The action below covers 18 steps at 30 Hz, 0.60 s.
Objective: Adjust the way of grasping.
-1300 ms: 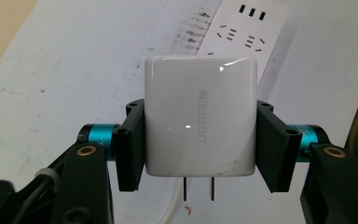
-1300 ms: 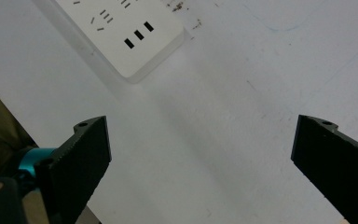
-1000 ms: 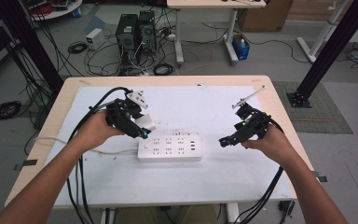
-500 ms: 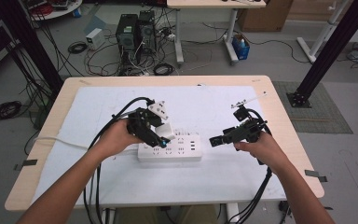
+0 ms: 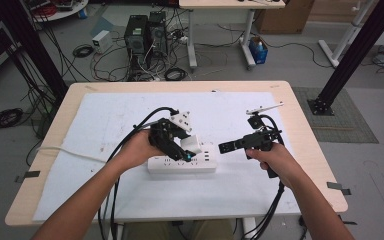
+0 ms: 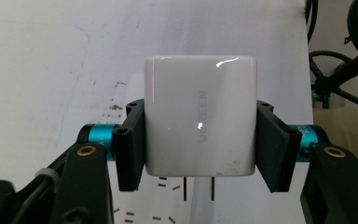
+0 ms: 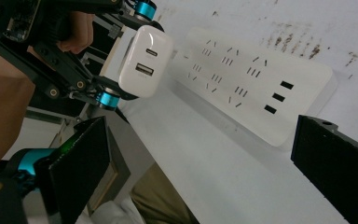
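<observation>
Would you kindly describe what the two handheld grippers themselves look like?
Both the left gripper and the right gripper are black, with flat black pads, teal collars and brass-coloured screws. Black cables trail from each. The forearms are bare, with no sleeves.

A wooden table under a white sheet stands on a grey floor. Beyond it are two computer towers amid tangled cables and a second desk. Black frame posts flank the table.
</observation>
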{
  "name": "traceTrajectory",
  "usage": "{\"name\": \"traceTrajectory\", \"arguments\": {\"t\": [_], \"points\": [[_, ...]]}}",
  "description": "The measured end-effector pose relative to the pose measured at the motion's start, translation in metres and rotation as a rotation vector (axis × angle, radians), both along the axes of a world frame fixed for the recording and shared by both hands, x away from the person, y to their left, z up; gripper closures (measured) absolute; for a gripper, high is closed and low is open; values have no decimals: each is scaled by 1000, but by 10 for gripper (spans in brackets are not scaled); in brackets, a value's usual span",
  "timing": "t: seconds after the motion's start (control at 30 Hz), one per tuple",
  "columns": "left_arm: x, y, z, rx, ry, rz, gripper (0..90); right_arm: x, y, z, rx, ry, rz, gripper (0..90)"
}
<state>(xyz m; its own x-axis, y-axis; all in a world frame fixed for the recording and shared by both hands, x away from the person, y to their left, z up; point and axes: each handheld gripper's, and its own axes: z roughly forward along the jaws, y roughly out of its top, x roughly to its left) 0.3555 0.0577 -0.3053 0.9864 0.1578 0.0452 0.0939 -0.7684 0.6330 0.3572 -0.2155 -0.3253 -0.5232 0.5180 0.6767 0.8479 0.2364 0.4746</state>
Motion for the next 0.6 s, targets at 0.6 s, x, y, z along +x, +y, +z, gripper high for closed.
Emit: {"name": "traceTrajectory", "arguments": {"t": [0.6], "points": [[-5,-30,-2,-59,-32,-57,426,8,16,-7,81,70,-19,146]]}}
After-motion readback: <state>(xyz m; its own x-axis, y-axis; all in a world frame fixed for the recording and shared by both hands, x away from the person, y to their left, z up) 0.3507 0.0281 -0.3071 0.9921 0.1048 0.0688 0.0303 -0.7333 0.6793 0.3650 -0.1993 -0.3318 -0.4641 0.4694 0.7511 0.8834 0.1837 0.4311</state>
